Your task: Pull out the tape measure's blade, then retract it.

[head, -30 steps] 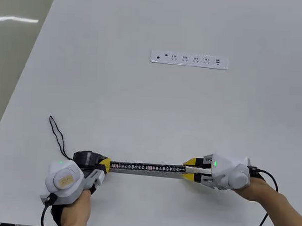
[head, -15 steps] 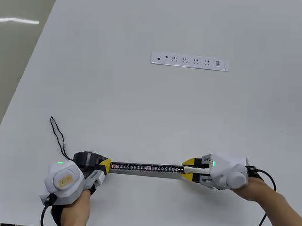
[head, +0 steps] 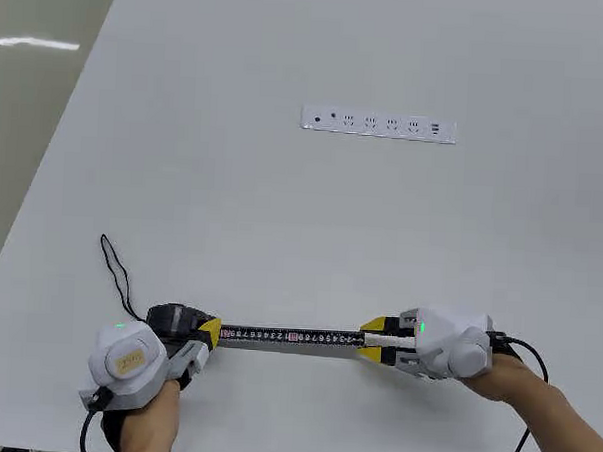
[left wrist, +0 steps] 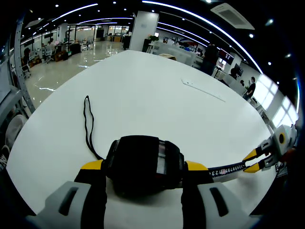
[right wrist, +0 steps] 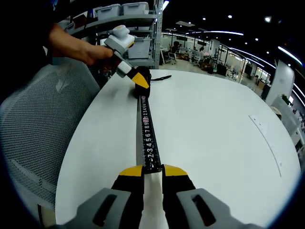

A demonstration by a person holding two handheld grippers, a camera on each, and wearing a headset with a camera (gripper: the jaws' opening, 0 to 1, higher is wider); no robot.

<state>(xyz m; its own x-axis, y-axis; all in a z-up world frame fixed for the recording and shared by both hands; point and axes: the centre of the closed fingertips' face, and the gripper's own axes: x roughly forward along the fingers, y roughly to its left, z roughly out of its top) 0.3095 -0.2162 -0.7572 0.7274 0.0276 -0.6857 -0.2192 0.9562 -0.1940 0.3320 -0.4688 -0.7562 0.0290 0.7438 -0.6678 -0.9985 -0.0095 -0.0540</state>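
Jaws of the left gripper (left wrist: 144,165) clamp the tape measure (left wrist: 138,152); the right gripper (right wrist: 152,170) pinches its blade (right wrist: 147,129).

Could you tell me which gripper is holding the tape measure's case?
The left gripper: its jaws clamp the black tape measure case, while the right gripper pinches the pulled-out blade.

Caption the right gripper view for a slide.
The right tool holds the tape blade by its tip, stretched across the white table to the black case gripped by the left tool.
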